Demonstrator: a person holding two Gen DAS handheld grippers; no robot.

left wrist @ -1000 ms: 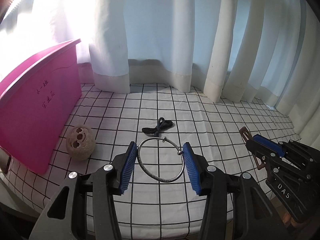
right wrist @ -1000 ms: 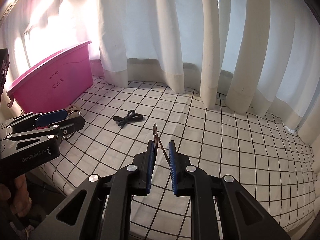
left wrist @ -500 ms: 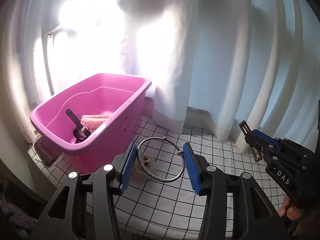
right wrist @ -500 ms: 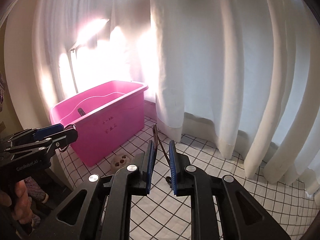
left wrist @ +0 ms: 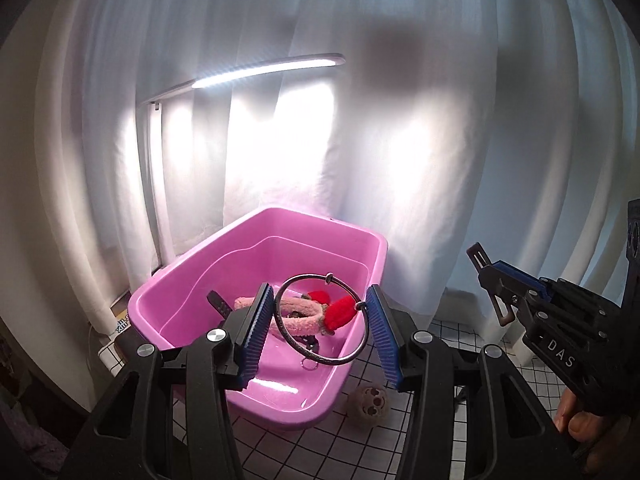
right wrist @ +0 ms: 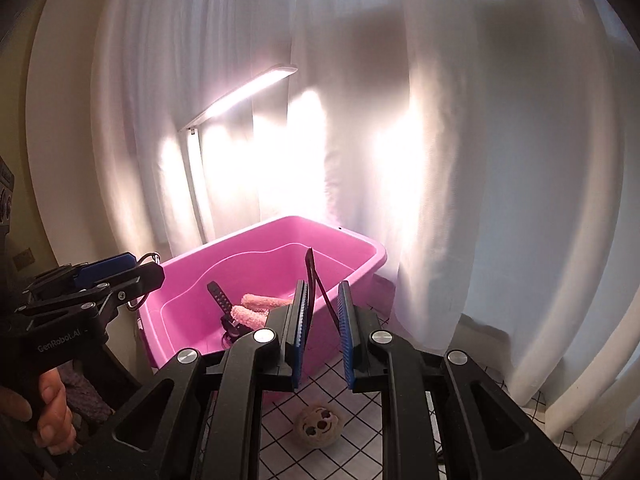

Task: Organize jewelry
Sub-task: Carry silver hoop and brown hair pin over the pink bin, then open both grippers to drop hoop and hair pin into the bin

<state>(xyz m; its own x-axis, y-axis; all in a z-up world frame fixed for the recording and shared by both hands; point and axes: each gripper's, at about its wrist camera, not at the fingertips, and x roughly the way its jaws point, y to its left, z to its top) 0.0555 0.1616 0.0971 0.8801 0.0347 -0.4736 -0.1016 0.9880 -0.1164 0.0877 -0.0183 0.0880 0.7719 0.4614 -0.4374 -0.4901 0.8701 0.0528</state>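
Here, at the left, the pink bin (left wrist: 362, 240) sits on the checked cloth (left wrist: 420, 440) before the white curtain (left wrist: 420, 140), with a fuzzy pink band (left wrist: 298, 322), red pompoms (left wrist: 340, 312) and a black strap (left wrist: 218, 302) lying inside it. The left gripper (left wrist: 318, 330) grips a metal ring (left wrist: 320, 318) between its blue pads, held over the bin's near right part. Farther right, the right gripper (right wrist: 322, 330) clamps a thin dark strap (right wrist: 316, 280) pointing up, above the small plush face (right wrist: 318, 426) on the cloth.
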